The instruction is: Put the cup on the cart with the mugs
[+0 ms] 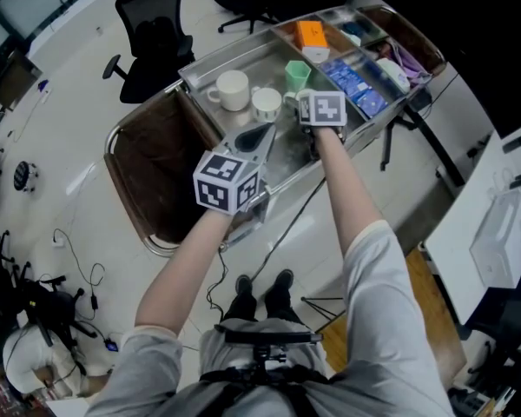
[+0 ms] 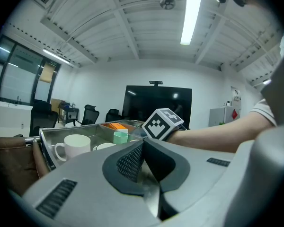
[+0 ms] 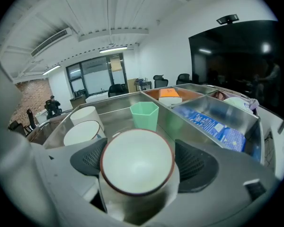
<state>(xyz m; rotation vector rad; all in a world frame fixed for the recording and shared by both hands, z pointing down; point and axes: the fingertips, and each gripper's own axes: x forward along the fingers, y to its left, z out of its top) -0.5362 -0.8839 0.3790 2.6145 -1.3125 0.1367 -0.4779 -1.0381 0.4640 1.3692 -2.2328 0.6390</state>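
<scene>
A white cup [image 3: 137, 162] with a dark rim stands between the pads of my right gripper [image 3: 141, 159], over the steel tray of the cart [image 1: 200, 72]. The jaws stand wide and the pads look just clear of the cup's sides. In the head view my right gripper [image 1: 300, 102] reaches into the tray beside a mint green cup [image 1: 297, 75] and two white mugs [image 1: 232, 89] [image 1: 267, 104]. My left gripper [image 1: 259, 135] hovers at the tray's near edge, jaws closed together on nothing [image 2: 143, 151].
The cart's other compartments hold an orange box [image 1: 311, 35] and blue packets [image 1: 356, 85]. A brown bag [image 1: 156, 176] hangs at the cart's left end. Office chairs [image 1: 152, 37] stand beyond, a white table [image 1: 495, 224] lies to the right, and cables trail on the floor.
</scene>
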